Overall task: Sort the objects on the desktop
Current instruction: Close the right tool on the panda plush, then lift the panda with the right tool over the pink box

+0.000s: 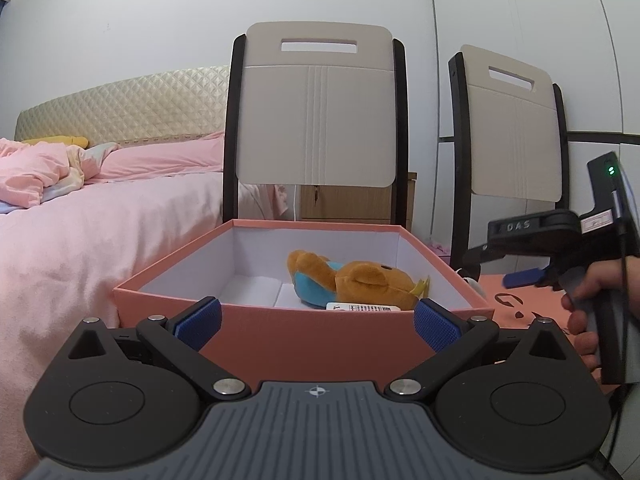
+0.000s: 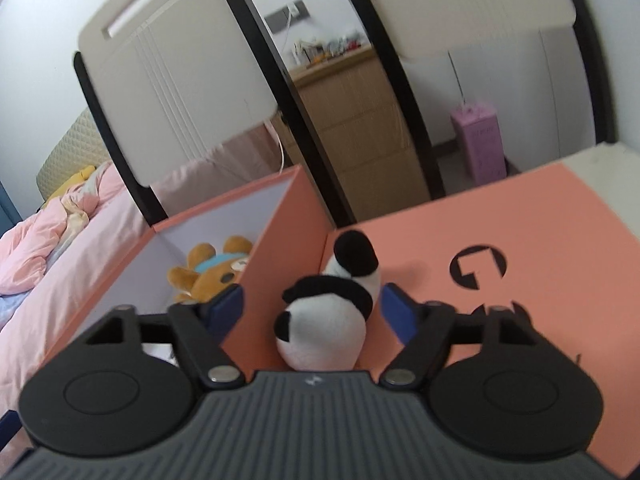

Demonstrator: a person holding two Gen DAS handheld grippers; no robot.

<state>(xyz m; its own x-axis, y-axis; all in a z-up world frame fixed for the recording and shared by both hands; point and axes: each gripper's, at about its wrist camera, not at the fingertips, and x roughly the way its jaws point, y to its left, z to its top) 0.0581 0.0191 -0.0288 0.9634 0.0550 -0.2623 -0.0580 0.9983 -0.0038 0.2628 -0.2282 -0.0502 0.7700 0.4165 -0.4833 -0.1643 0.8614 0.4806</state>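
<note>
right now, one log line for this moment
left claw open, empty | right claw open around black-and-white plush panda | brown plush bear in salmon cardboard box

Ahead of me two beige chair backs (image 1: 316,120) stand against pale walls (image 1: 120,12); a pink-covered bed (image 1: 100,208) fills the left, a wooden dresser (image 2: 360,128) behind.

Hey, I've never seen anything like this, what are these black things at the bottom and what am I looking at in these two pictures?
Each is a hand-held grasping tool with a camera looking along its two blue-padded fingers. One picture comes from the left tool, the other from the right tool. Both stand open and hold nothing. Ahead sits an open salmon-pink cardboard box with a brown plush bear in a blue top lying inside. A black-and-white plush panda lies between the right tool's fingers, on the flat salmon-pink lid with a black logo beside the box.
</note>
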